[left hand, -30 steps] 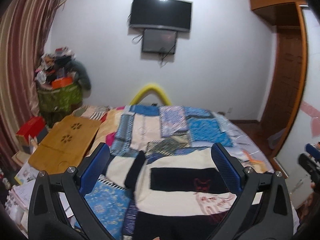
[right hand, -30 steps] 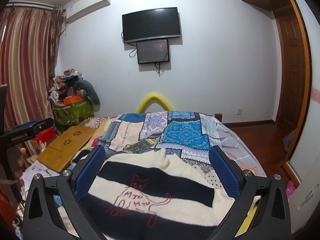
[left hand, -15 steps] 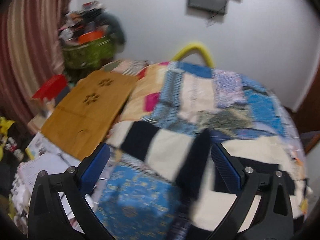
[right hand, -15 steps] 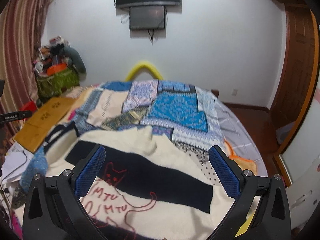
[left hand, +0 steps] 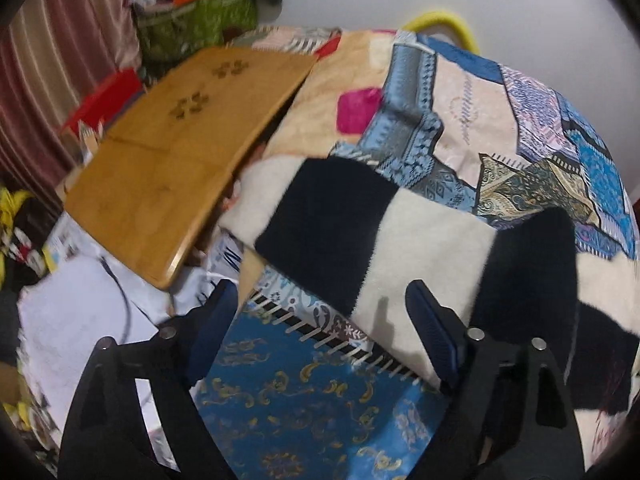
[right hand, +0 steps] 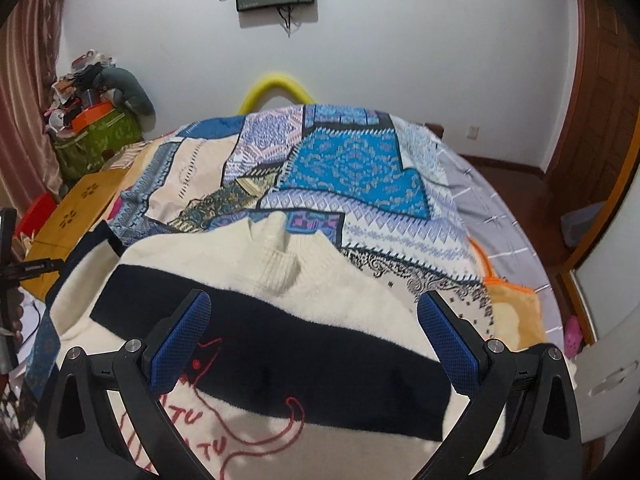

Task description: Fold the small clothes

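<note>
A cream and black striped sweater [right hand: 280, 312] with a red cat drawing lies flat on the patchwork bedspread [right hand: 344, 168]. Its striped left sleeve [left hand: 360, 232] stretches out toward the bed's left edge. My left gripper [left hand: 320, 328] is open and empty, just above the sleeve's lower edge. My right gripper [right hand: 312, 336] is open and empty, hovering over the sweater's chest below the collar [right hand: 280, 268].
A wooden lap desk [left hand: 176, 152] lies at the bed's left edge, next to the sleeve's cuff. A green bag with clutter [right hand: 96, 136] stands in the far left corner. A yellow foam arc [right hand: 276, 88] sits behind the bed. Papers [left hand: 80, 312] lie at the left.
Both grippers have moved down and closer to the sweater. The left one swung left over the sleeve; the right one came in over the chest. Both stayed open.
</note>
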